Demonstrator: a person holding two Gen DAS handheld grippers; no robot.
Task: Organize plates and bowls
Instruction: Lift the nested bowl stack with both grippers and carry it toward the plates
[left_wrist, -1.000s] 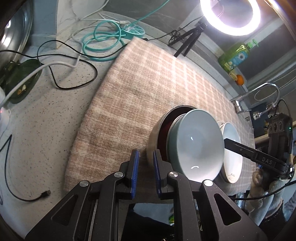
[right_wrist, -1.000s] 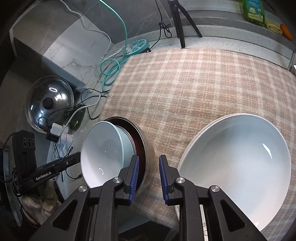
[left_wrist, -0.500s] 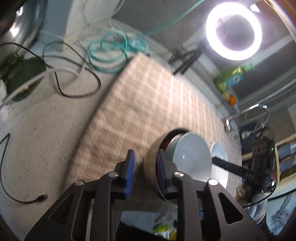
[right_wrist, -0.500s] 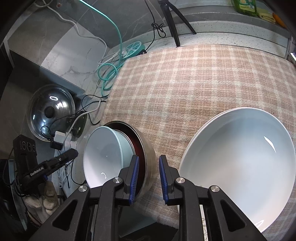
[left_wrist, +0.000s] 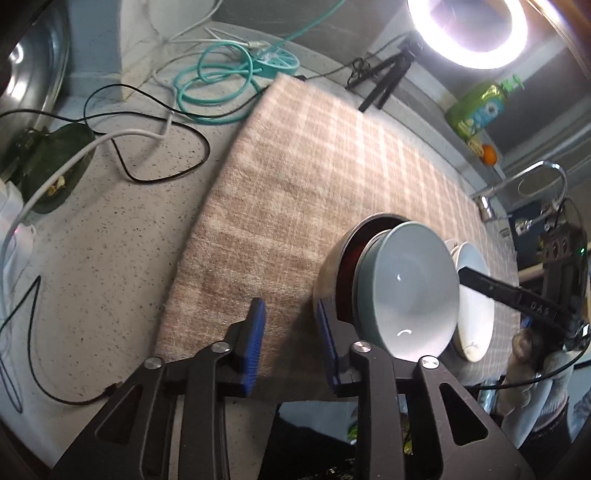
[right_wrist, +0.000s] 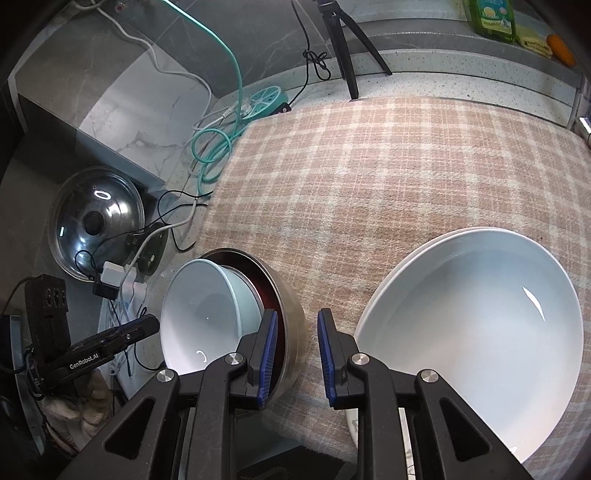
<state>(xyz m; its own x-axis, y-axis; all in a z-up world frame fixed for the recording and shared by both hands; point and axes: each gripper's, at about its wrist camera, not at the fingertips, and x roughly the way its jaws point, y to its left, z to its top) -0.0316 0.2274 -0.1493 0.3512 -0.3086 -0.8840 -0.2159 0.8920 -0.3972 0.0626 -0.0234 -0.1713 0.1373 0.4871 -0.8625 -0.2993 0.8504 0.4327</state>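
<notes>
Two grippers hover at the near edge. The left gripper (left_wrist: 288, 343) gapes, empty — its jaws have just been closing again after a brief widening, released beside the steel-walled, red-lined bowl (left_wrist: 332, 269) that cradles a tilted pale blue ceramic bowl (left_wrist: 410, 291). The right gripper (right_wrist: 293, 350) holds nothing, jaws narrowly apart; stacked white plates (right_wrist: 469, 317) lie just right of it. Beyond stretches the plaid cloth (right_wrist: 369, 177) — nesting looks complete.

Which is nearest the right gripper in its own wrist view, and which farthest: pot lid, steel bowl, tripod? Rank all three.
1. steel bowl, beside the right gripper, lower centre.
2. pot lid, far left, off the cloth.
3. tripod, top, behind the cloth.
</notes>
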